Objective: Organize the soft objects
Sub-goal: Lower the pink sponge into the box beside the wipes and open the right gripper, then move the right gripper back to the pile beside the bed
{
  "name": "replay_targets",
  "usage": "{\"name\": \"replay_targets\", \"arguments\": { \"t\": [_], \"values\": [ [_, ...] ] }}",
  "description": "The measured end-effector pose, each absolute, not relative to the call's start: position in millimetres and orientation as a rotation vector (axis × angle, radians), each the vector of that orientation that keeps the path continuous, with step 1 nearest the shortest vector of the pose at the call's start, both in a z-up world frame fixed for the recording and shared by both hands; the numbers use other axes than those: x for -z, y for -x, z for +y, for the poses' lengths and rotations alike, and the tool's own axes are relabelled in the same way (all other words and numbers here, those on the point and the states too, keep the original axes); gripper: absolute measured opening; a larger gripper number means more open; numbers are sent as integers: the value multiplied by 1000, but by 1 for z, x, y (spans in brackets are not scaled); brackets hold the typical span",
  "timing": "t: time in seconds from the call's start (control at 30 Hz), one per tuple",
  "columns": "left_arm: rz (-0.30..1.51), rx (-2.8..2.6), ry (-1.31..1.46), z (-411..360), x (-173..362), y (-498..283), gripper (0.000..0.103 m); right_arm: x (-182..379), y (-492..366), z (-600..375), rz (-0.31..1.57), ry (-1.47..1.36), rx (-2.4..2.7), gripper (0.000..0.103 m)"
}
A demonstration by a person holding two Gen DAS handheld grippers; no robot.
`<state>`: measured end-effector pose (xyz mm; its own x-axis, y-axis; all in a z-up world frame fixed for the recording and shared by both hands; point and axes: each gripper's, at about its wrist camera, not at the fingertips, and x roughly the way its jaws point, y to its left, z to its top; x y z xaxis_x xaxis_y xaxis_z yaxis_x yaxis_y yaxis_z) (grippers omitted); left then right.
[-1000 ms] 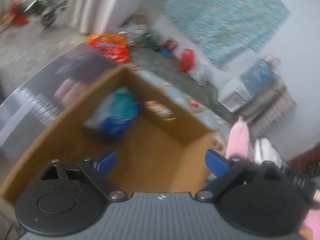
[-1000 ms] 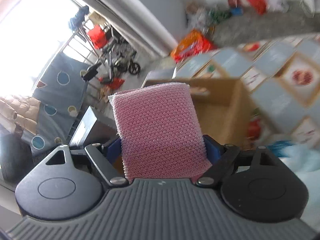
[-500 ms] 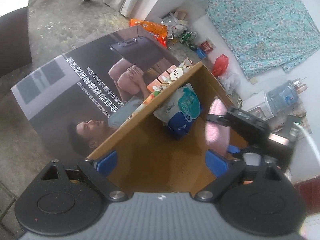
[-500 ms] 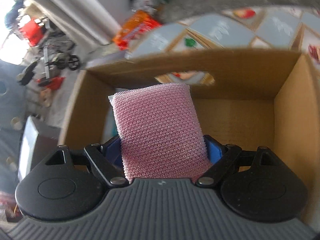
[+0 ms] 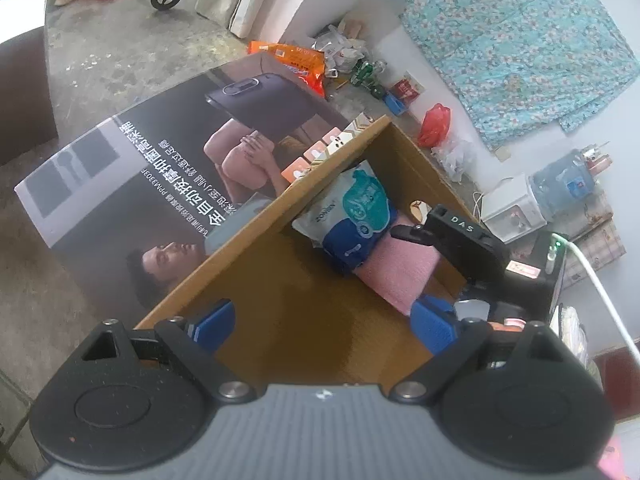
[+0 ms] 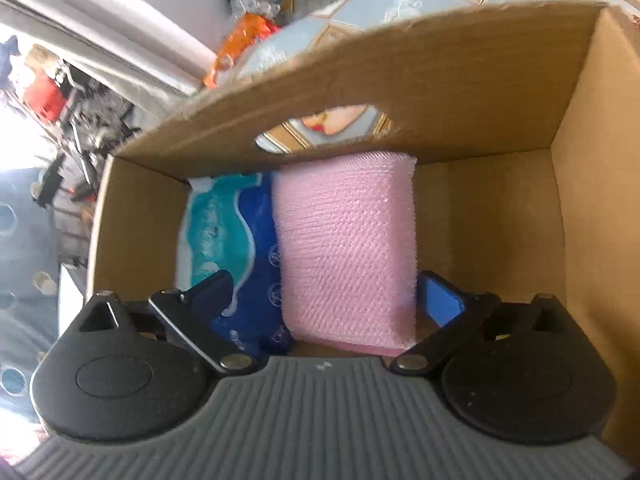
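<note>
Since a moment ago the right gripper [image 6: 322,300] has sunk into the cardboard box [image 6: 500,220] and its jaws have just been opening: they now stand wide, clear of the pink sponge [image 6: 346,252], which lies between them on the box floor rather than clamped upright as before. That sponge is a soft, plump rectangular pad with a knitted mesh skin and rounded corners. It rests flat against the wall with the hand-hole cutout, touching the blue-and-teal soft pack [image 6: 236,232] on its left; its long axis runs from the gripper toward that wall, parallel to the pack. From the left wrist view the left gripper [image 5: 322,322] hovers over the near end of the box, jaws wide apart and holding nothing, with the right gripper's black body [image 5: 476,252] above the sponge [image 5: 396,272]. The box stands on a patterned mat on a grey floor beside a large printed poster [image 5: 132,168]; an orange bag [image 5: 298,62], probably snack packaging, and floral teal cloth [image 5: 520,40] lie beyond.
</note>
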<state>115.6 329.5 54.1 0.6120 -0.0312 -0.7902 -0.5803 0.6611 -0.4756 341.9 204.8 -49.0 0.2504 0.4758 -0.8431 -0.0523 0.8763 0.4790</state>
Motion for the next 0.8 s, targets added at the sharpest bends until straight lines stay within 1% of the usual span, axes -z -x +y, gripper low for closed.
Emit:
{"name": "replay_targets", "arguments": {
  "t": [0.1, 0.27, 0.43, 0.6, 0.8],
  "values": [
    [860, -361, 786, 323, -59, -113, 95, 44, -335, 199, 1253, -427, -398, 100],
    [821, -338, 731, 305, -78, -104, 95, 23, -320, 185, 1161, -510, -498, 100],
    [760, -290, 619, 270, -103, -100, 95, -23, -294, 149, 984, -619, -633, 100],
    [765, -170, 509, 217, -117, -116, 95, -66, -268, 76, 850, -657, -744, 100],
    [783, 34, 319, 129, -123, -143, 95, -99, -231, -59, 735, -588, -681, 100]
  ]
}}
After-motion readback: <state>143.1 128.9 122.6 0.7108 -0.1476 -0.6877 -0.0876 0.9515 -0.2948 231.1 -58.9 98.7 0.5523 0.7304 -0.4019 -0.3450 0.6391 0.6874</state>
